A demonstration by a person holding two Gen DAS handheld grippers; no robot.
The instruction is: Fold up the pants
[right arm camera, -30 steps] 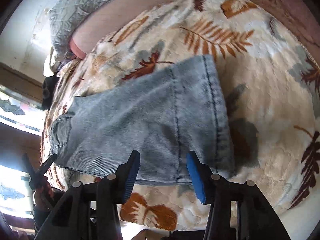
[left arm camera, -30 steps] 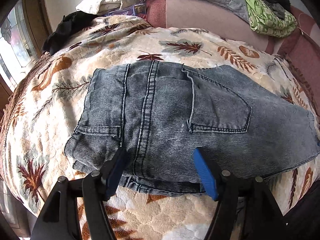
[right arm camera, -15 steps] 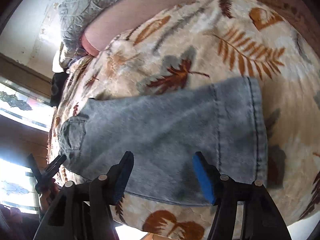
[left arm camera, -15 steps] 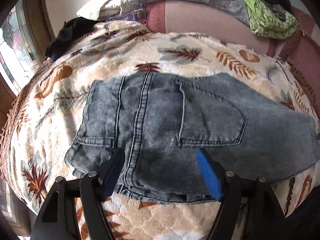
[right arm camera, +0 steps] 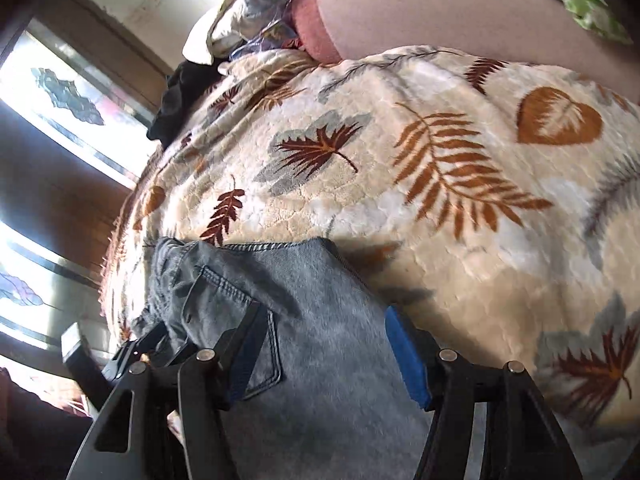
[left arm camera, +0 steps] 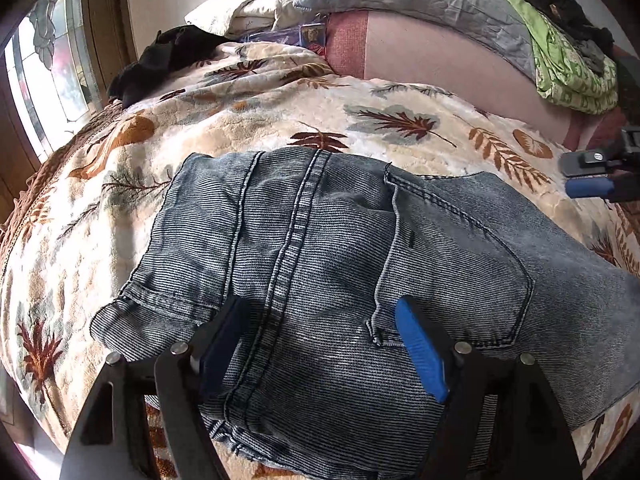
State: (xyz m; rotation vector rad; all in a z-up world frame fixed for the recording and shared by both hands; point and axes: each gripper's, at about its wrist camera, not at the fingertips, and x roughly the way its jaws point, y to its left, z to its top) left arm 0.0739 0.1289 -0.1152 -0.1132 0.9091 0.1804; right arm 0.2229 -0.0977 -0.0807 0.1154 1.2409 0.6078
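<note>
Grey-blue denim pants (left arm camera: 340,264) lie folded on the leaf-print blanket (left arm camera: 280,112), back pocket up, waistband at the near left. My left gripper (left arm camera: 320,344) is open, its blue pads just above the near part of the pants. My right gripper (right arm camera: 320,352) is open and low over the pants (right arm camera: 312,360), near the back pocket. The right gripper also shows at the right edge of the left wrist view (left arm camera: 592,176). The left gripper shows at the lower left of the right wrist view (right arm camera: 132,348).
A pink headboard cushion (left arm camera: 432,52) with a grey quilt and green cloth (left arm camera: 572,72) runs along the far side. A black garment (left arm camera: 168,56) and pillows lie at the far left by the window. The bed's near edge is just under the left gripper.
My right gripper has moved left along the pants from the hem end toward the back pocket and now appears in the left wrist view. My left gripper has come a little closer over the pants.
</note>
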